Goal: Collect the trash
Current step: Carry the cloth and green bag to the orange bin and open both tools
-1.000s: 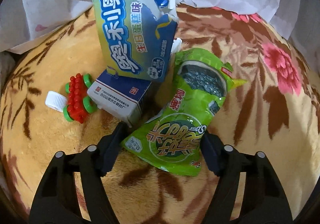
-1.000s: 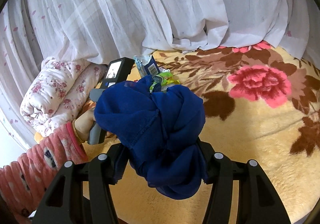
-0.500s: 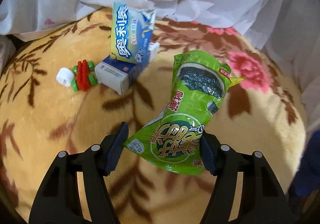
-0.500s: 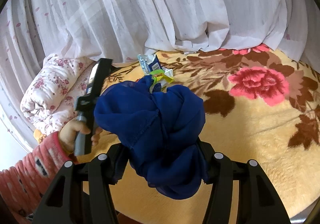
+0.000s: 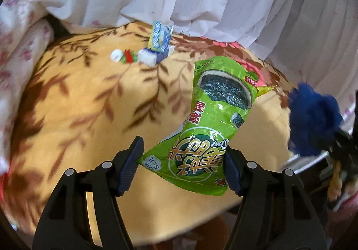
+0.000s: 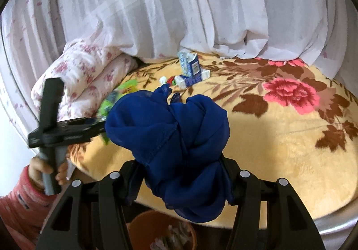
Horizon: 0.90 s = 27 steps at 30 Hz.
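Green packet [image 5: 208, 129] lifted away from the box [image 5: 154, 55]; bin [image 6: 161, 232] now visible below.

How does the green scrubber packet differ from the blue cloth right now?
The green scrubber packet is flat, glossy printed plastic; the blue cloth is soft, plain, bunched fabric. The packet is in the left gripper, the cloth in the right gripper. Both are held clear above the floral blanket.

Green wrapper [image 5: 210, 133]: crumpled glossy packet printed with a dark scouring pad, held off the bed, its lower end between the fingers [image 5: 132, 165]. Blue cloth [image 6: 174, 138]: bunched, clamped. Blue-white packet [image 5: 160, 36], upright, leans on a small carton [image 5: 152, 56]; white cap [image 5: 116, 56] and red-green toy [image 5: 128, 56] lie just beside it on the bed [image 5: 89, 115].
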Available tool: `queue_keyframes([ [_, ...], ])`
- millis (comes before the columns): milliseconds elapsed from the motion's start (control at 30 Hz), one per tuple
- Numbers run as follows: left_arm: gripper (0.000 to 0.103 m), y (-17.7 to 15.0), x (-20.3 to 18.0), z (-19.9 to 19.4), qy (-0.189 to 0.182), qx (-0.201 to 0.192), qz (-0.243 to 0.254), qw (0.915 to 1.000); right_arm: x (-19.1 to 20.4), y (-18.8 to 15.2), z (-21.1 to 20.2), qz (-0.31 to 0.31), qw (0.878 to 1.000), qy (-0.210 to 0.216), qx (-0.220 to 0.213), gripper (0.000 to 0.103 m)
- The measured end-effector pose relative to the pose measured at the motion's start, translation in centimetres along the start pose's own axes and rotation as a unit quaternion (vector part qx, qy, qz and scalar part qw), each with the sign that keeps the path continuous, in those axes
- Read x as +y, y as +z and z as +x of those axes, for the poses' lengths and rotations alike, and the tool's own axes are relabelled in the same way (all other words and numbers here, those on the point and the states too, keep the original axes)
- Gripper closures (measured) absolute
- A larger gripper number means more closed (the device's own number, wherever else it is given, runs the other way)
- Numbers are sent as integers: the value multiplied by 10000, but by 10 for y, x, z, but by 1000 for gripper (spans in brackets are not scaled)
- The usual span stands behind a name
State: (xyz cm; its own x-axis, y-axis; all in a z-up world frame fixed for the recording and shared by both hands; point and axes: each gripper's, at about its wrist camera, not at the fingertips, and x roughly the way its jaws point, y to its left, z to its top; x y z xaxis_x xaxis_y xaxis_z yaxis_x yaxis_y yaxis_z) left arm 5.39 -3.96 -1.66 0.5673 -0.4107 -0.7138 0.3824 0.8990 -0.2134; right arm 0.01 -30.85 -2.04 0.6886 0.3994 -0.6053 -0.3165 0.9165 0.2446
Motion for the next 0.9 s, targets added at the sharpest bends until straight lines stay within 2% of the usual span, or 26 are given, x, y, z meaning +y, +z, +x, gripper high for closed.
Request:
queue_keyframes([
  [200,39,-68,-9,-42,40,175,110,9998,23,-31,-12,-217,9996,0,173,47],
  [400,39,-124,-19,-57,49,461,231,9987,41,-66,-15,-358,9984,45,441,47],
  [600,38,-174,-22,-41,79,979,240,9949,54,-102,-4,-481,9951,102,859,47],
  [900,38,-217,-24,5,89,1858,213,9823,63,-147,35,-582,9844,192,1650,47],
])
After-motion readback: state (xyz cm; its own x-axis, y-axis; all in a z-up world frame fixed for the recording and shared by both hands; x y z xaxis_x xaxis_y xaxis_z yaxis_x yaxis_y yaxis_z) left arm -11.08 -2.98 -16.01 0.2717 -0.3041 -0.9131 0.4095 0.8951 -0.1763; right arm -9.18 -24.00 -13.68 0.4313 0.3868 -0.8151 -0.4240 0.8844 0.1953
